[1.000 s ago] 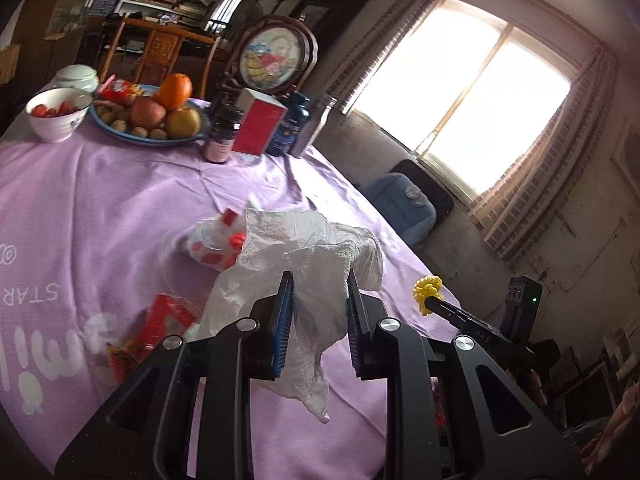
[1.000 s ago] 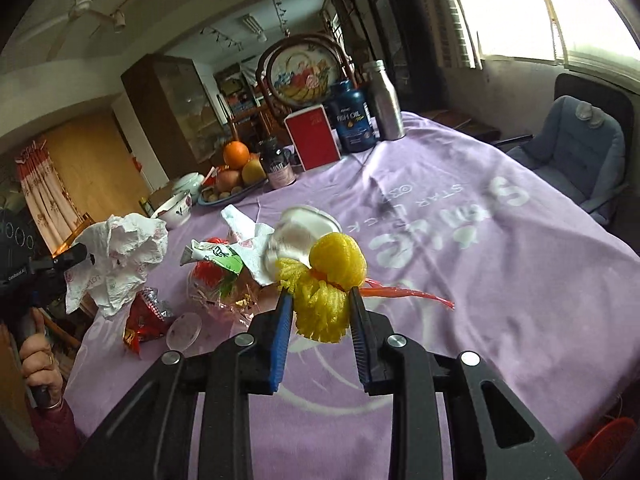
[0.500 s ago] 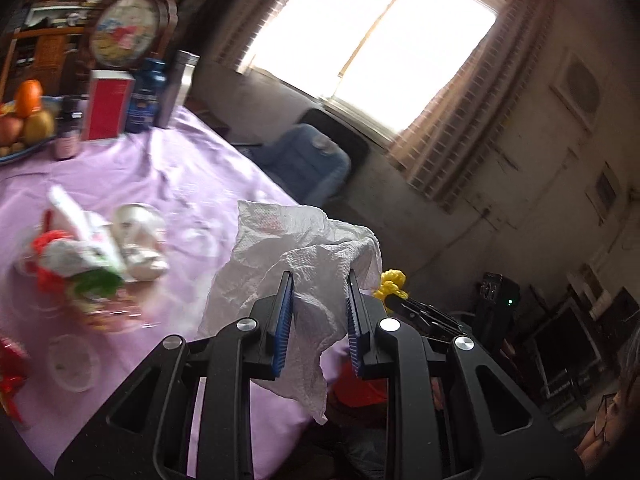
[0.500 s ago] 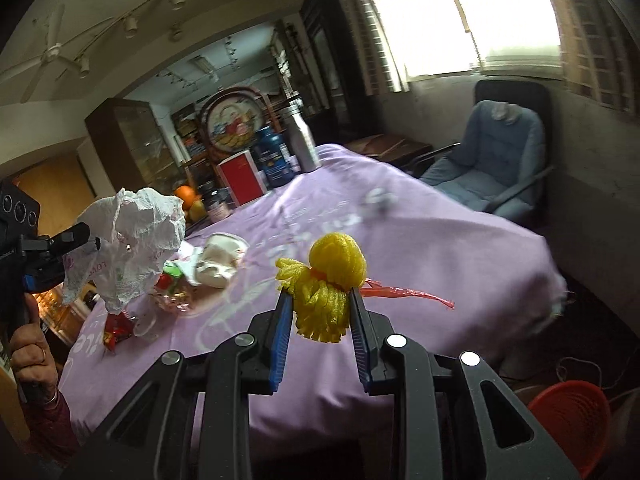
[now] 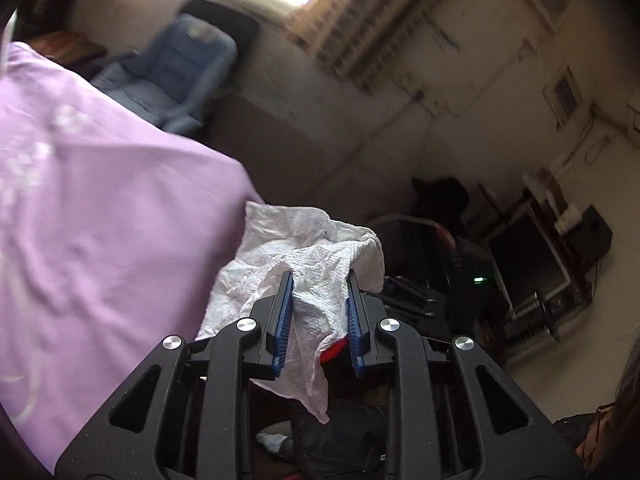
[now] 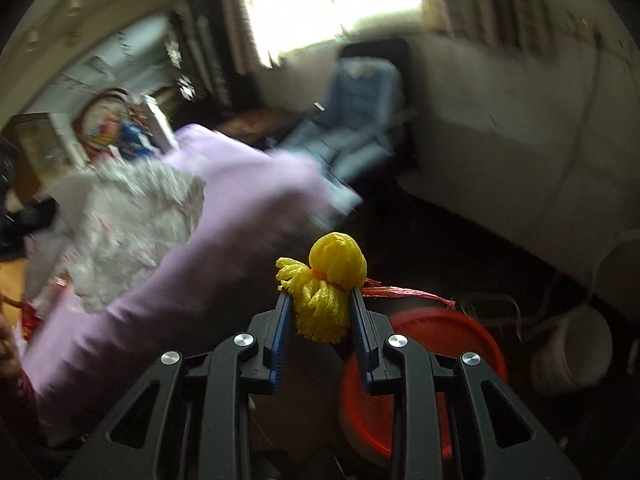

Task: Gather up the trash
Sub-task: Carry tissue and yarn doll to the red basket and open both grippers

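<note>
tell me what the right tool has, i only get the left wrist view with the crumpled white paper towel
Observer: The right tool is shut on a yellow foam mesh fruit sleeve with a red plastic strip trailing off it.
Operator: any bin close to it
Observer: Yes, a round red plastic basket sits on the floor just beyond and below the right tool.
Operator: can that view see my paper towel
Observer: Yes, blurred: the crumpled white paper towel, held in your left tool, shows at its left edge, in front of the purple tablecloth.
</note>
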The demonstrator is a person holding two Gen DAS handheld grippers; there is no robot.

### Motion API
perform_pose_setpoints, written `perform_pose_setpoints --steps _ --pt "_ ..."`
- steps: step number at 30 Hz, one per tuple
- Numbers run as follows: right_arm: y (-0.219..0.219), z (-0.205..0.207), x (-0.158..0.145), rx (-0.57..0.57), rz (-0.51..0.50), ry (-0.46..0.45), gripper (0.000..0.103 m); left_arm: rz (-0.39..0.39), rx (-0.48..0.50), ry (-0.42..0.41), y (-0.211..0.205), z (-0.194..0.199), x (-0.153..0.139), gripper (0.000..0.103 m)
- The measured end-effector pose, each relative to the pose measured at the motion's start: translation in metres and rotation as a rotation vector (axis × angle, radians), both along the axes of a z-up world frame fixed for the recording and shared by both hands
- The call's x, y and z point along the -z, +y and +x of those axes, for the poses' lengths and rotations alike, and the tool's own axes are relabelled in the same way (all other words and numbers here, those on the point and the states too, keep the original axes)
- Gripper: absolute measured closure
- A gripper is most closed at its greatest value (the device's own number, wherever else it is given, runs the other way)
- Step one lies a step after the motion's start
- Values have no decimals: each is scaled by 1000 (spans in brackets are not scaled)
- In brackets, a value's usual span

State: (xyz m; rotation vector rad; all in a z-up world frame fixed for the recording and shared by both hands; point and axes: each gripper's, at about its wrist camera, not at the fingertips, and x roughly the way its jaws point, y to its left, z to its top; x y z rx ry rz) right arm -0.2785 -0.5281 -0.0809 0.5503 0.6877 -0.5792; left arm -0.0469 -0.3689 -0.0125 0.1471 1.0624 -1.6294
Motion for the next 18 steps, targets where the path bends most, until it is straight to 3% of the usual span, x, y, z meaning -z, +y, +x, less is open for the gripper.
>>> perform_pose_setpoints --steps 3,4,6,8,11,18 --pt "-20 -13 44 52 72 84 69 34 60 19 -34 -15 17 79" --pt "-24 -17 55 66 83 116 65 45 78 25 -43 -19 20 79" --pt "-36 -23 86 86 130 182 37 73 108 31 -61 -28 30 78" --pt "-45 -35 101 123 159 182 36 108 140 41 -81 -38 45 79" --pt "-56 -55 101 176 161 139 36 154 180 57 -105 -51 64 78" --pt "-72 -111 75 363 58 62 27 220 271 56 -138 -95 94 77"
